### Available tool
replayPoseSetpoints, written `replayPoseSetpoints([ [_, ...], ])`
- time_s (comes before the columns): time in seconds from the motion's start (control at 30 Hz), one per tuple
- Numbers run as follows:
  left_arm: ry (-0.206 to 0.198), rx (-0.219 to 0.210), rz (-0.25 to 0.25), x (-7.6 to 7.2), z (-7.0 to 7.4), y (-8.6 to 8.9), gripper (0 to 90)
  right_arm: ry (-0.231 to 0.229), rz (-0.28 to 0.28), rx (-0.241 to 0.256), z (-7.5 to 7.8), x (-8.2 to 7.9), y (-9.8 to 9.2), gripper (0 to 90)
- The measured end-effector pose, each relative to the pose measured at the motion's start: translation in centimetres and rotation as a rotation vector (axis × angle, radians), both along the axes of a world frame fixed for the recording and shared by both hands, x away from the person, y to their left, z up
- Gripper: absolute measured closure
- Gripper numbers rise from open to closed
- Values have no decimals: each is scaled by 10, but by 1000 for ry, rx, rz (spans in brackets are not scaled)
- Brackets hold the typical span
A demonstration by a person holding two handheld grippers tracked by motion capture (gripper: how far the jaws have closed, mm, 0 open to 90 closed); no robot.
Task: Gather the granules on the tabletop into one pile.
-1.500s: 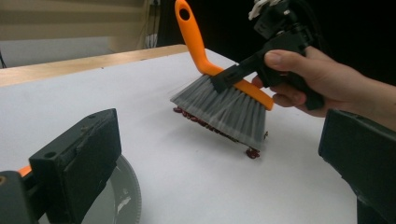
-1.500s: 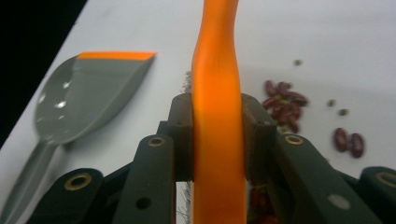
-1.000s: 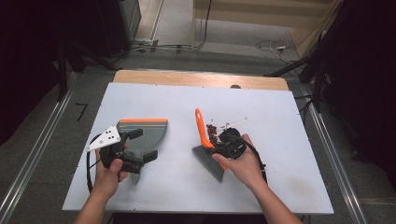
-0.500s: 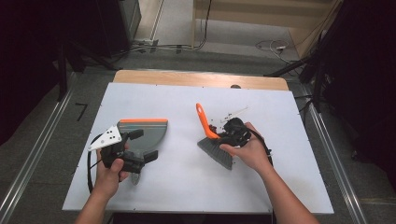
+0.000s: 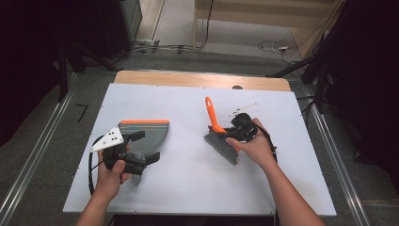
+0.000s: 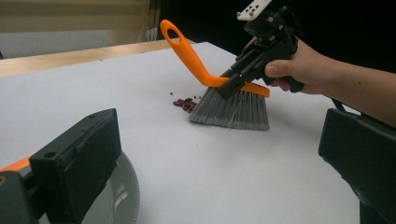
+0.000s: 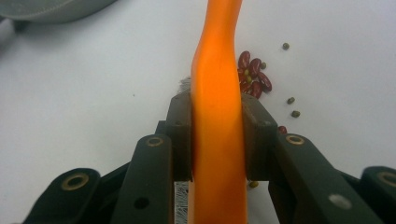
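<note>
While my left gripper [image 5: 143, 147] sits where it was a second ago, jaws spread wide with nothing between them, my right gripper [image 5: 231, 130] has carried the hand brush [image 5: 221, 135] toward the right edge of the white table [image 5: 188, 188]. I take the grey dustpan [image 5: 143, 136] with its orange lip as my landmark: it has not moved, and it lies flat under and just beyond the left gripper.

A second ago the brush stood close to the dustpan's right side; half a second ago it had started away; now it is well apart from the pan, farther right and a little farther from me. Its grey bristles [image 6: 233, 109] rest on the table, splayed slightly, and the orange handle [image 6: 184, 49] with its hanging hole slants up from the head on the side away from me.

In the right gripper view the jaws are pinched on the orange handle [image 7: 217, 116], one pad [image 7: 181, 140] flat against each side. My right hand [image 6: 299, 65] wraps the gripper body in the left gripper view.

A small cluster of dark red beans [image 7: 254, 74] with a few scattered green ones [image 7: 290, 100] lies on the table just beside the bristles, on the side away from the dustpan and well apart from it.
</note>
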State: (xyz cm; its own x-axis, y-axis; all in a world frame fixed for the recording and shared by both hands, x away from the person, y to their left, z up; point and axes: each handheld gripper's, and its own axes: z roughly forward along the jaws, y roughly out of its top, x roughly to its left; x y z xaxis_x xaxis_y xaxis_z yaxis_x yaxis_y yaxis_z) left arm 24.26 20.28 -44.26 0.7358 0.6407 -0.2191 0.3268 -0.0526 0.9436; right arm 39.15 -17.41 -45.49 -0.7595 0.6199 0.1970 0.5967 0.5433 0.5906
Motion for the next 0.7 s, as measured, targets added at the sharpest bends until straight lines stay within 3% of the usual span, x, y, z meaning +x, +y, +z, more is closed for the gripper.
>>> replayPoseSetpoints([
  [0.2,-2,-1,1,0,0,1,0,14,-32,51,10,-3,-3,678],
  [0.33,0,-4,6,1,0,1,0,27,-80,123,20,-3,1,678],
  [0.43,0,-1,8,1,0,2,0,45,-160,159,24,2,9,678],
  [0.5,1,-1,9,2,0,2,0,82,-231,192,24,8,16,678],
  [0.7,0,9,6,2,-1,1,0,149,-381,239,9,26,29,679],
])
